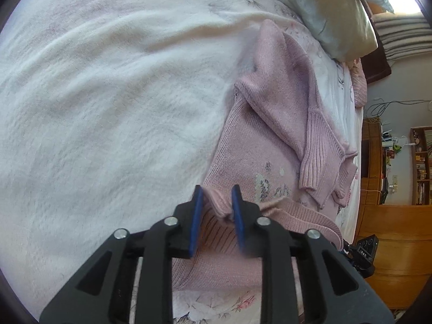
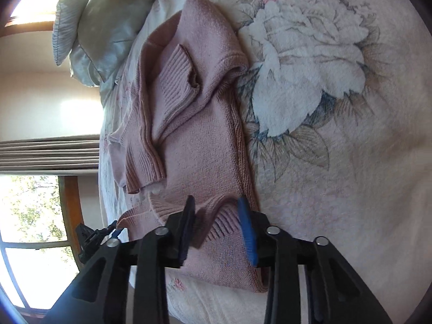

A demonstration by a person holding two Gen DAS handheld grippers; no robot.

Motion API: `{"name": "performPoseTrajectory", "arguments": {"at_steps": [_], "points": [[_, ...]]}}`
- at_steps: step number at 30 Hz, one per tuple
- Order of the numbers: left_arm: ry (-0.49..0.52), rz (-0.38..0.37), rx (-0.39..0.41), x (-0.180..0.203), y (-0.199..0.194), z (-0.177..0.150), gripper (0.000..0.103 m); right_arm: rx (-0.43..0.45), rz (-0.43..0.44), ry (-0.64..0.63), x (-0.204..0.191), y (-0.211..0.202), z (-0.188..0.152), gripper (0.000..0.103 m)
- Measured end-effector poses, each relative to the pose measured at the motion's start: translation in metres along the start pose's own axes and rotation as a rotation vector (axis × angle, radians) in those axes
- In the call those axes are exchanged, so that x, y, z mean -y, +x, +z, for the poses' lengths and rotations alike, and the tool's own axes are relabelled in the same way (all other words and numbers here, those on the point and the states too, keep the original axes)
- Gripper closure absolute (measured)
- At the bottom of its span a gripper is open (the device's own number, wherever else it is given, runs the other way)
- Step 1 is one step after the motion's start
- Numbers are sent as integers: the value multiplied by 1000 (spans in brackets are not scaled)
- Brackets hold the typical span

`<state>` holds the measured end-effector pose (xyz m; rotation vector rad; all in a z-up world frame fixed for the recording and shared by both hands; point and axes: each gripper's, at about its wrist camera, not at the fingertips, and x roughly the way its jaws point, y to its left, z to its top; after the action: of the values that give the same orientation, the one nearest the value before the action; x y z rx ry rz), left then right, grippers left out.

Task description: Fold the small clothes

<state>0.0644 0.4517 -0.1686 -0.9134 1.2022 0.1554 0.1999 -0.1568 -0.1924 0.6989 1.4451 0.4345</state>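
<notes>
On the bed, a fluffy white blanket [image 1: 113, 102] fills the left of the left wrist view, rumpled into soft ridges. Just beside it lies the pink knitted sweater [image 1: 272, 124], both sleeves already folded in across its body, the ribbed cuffs [image 1: 316, 159] lying over the chest near a small pale floral motif. The left gripper [image 1: 217, 205] sits at the sweater's near edge; its blue pads [image 1: 195, 221] stand a little apart with a rolled fold of the ribbed hem bunched up between them, the right-hand pad touching the knit. Whether the hem is truly pinched, I cannot tell. Past the sweater, at the head of the bed, a pale silky pillow [image 1: 332, 19] leans, and wooden shelves [image 1: 421, 164] stand against the wall at far right.

From the right wrist camera, a window [image 2: 32, 210] with trees outside shows at the left, then the same pillow [image 2: 100, 29] above. The sweater [image 2: 199, 140] runs lengthways down the middle, resting on a bedspread [image 2: 337, 162] printed with a large white flower. The right gripper [image 2: 217, 208] straddles the ribbed hem at the near end, its fingers [image 2: 247, 229] spread with the knit humped between them, not visibly squeezed. The other gripper's dark tip shows at lower left.
</notes>
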Motion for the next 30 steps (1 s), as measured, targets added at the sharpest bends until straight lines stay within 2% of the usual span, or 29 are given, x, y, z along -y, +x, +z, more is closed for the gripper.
{"name": "performPoseTrajectory", "arguments": {"at_steps": [2, 5, 7, 10, 16, 18, 19, 21, 22, 30], "points": [[16, -11, 36, -1, -15, 0, 65, 24, -24, -28, -2, -12, -1, 62], [137, 42, 37, 13, -20, -2, 64, 57, -60, -109, -13, -27, -5, 62], [227, 92, 13, 28, -11, -5, 59, 61, -97, -168, -23, -31, -8, 62], [348, 181, -23, 45, 12, -10, 56, 54, -143, -236, -36, -27, -14, 61], [457, 273, -70, 56, 50, -10, 52, 21, -180, -292, -47, -14, -23, 60], [465, 282, -77, 56, 55, -10, 60, 15, -195, -328, -53, -10, -25, 60], [471, 281, -77, 56, 55, -10, 72, 13, -204, -351, -58, -8, -26, 60], [491, 291, -67, 58, 52, -14, 88, 11, -231, -405, -68, -2, -26, 57], [498, 279, -54, 60, 48, -16, 92, 11, -245, -431, -73, 1, -26, 54], [544, 234, 65, 67, 5, -40, 93, -11, -340, -557, -90, 38, -9, 53]]}}
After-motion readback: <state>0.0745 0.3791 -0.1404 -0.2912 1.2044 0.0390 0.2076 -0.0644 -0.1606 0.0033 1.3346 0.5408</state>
